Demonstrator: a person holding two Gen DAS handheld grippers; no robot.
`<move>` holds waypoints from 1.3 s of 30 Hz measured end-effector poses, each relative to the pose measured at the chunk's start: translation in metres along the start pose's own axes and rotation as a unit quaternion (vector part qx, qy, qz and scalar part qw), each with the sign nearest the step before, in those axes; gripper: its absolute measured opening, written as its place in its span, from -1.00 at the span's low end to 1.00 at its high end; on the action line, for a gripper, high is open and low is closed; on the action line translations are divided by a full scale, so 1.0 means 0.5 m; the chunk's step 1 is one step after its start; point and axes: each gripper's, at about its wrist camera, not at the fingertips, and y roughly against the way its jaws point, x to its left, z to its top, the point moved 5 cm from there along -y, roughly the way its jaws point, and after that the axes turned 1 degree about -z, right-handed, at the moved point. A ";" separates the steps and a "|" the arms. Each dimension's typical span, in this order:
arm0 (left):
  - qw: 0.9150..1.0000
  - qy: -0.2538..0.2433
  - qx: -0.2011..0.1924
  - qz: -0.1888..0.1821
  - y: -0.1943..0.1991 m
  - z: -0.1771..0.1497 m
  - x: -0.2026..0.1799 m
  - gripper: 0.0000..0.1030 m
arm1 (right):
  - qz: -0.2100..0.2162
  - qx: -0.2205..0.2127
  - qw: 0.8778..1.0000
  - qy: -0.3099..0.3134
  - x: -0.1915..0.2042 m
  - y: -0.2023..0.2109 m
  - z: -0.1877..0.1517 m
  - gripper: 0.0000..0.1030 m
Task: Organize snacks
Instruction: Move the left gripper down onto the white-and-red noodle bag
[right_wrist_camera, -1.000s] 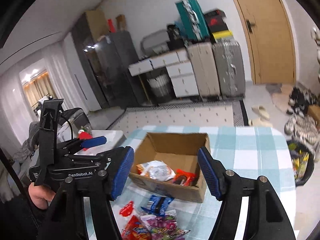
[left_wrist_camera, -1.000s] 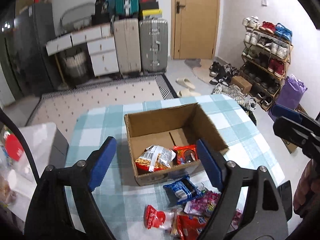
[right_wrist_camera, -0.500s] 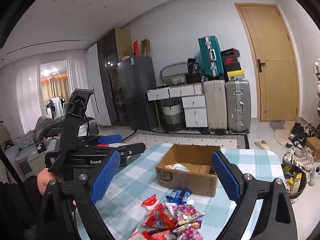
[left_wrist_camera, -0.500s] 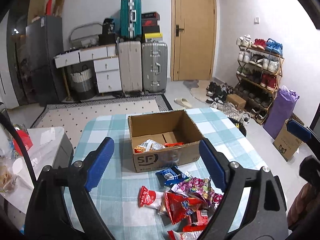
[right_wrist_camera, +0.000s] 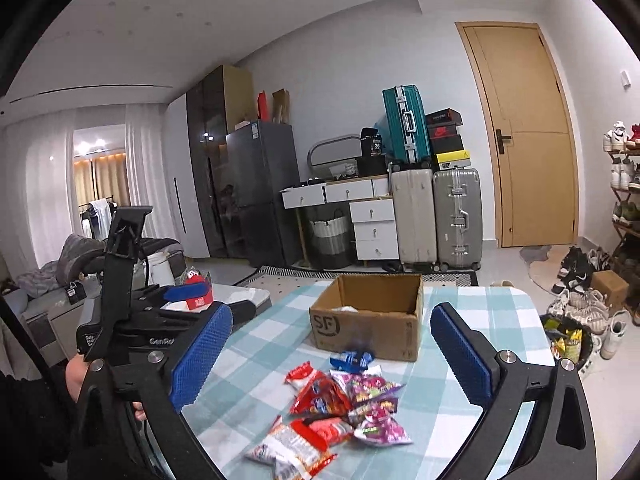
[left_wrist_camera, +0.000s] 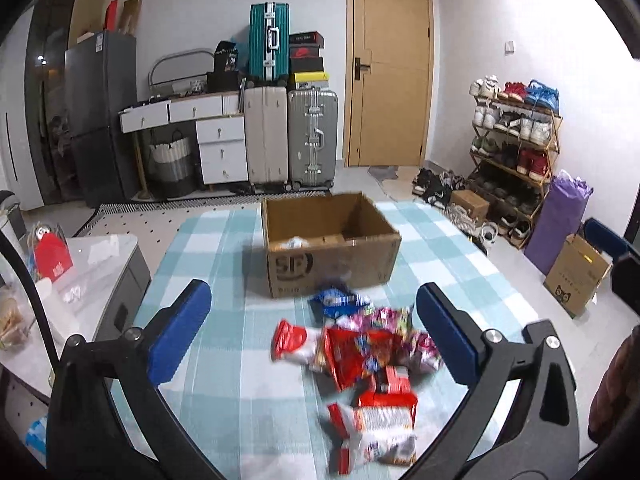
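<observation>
Both grippers held wide open and empty above the snack pile.

Nothing is gripped by the left gripper (left_wrist_camera: 312,330) or the right gripper (right_wrist_camera: 332,356). At lower centre of each view, crinkly foil snack packets (right_wrist_camera: 340,408) are heaped on the teal-and-white checked tablecloth (right_wrist_camera: 460,300), just in front of the open brown cardboard box (right_wrist_camera: 370,322). The packets are judged light, soft and slippery; a sealed edge would best be pinched.

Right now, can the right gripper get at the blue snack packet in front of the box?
Probably yes. The right gripper is open and empty, and the blue snack packet lies uncovered on the table, beside the cardboard box, with nothing between.
</observation>
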 end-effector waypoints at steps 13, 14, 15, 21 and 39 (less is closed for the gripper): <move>0.998 0.008 0.067 -0.019 -0.064 -0.126 -0.011 0.99 | -0.025 0.045 0.999 0.005 -0.003 -0.012 -0.118 0.98; 0.997 0.008 0.070 -0.020 -0.068 -0.137 -0.011 0.99 | -0.026 0.049 0.998 0.005 -0.003 -0.015 -0.128 0.98; 0.997 0.008 0.073 -0.019 -0.074 -0.146 -0.011 0.99 | -0.027 0.053 0.998 0.005 -0.004 -0.018 -0.137 0.98; 0.992 0.020 0.117 -0.038 -0.126 -0.206 -0.014 0.99 | -0.040 0.081 0.996 -0.005 -0.024 -0.036 -0.193 0.98; 0.966 0.037 0.229 -0.111 -0.287 -0.333 -0.077 0.99 | -0.026 0.133 0.989 -0.054 -0.067 -0.078 -0.289 0.98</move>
